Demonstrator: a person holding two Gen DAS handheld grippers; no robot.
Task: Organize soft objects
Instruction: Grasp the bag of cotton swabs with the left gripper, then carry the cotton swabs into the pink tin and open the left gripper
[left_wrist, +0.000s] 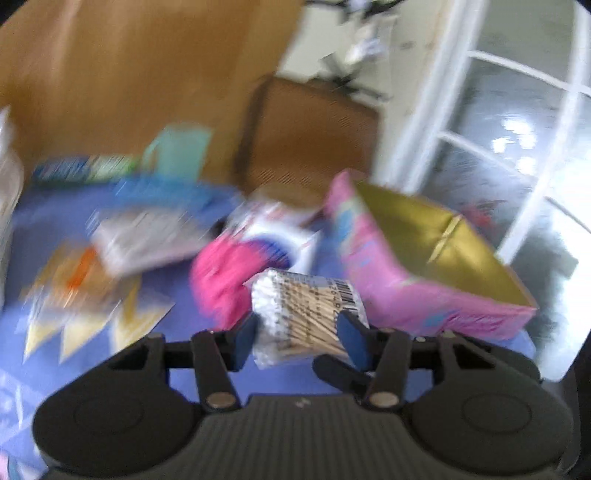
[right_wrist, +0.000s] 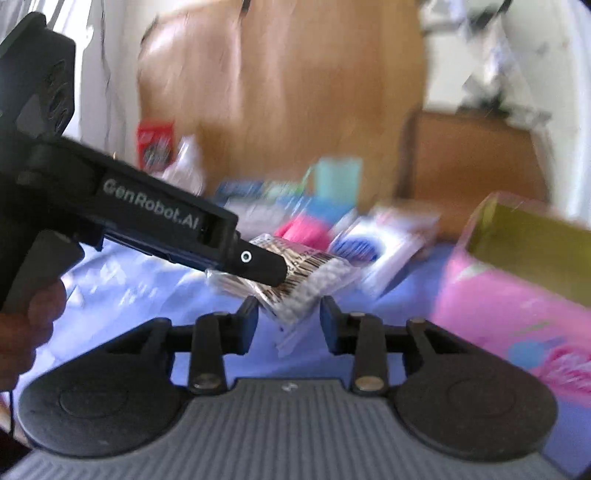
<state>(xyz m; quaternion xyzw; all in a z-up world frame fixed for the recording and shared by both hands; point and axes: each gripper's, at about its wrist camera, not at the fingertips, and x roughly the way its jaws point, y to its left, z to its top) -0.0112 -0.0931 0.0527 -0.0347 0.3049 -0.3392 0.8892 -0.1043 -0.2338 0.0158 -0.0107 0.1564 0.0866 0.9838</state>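
A clear pack of cotton swabs (left_wrist: 303, 306) with a barcode label sits between the blue pads of my left gripper (left_wrist: 299, 332), which is shut on it above the blue cloth. In the right wrist view the left gripper (right_wrist: 273, 269) reaches in from the left with that pack (right_wrist: 310, 288). The pack's lower corner hangs between the fingers of my right gripper (right_wrist: 288, 317), which stands open with gaps on both sides. A fluffy pink soft item (left_wrist: 221, 277) lies on the cloth behind the pack. Both views are motion-blurred.
An open pink bag with a gold lining (left_wrist: 406, 258) stands at the right. A white and blue packet (left_wrist: 280, 240), flat packs, a teal cup (left_wrist: 181, 151) and gold paper shapes (left_wrist: 85, 317) lie on the blue cloth (left_wrist: 184, 295). A wooden chair (left_wrist: 306, 136) stands behind. A person's hand (right_wrist: 29, 325) is visible.
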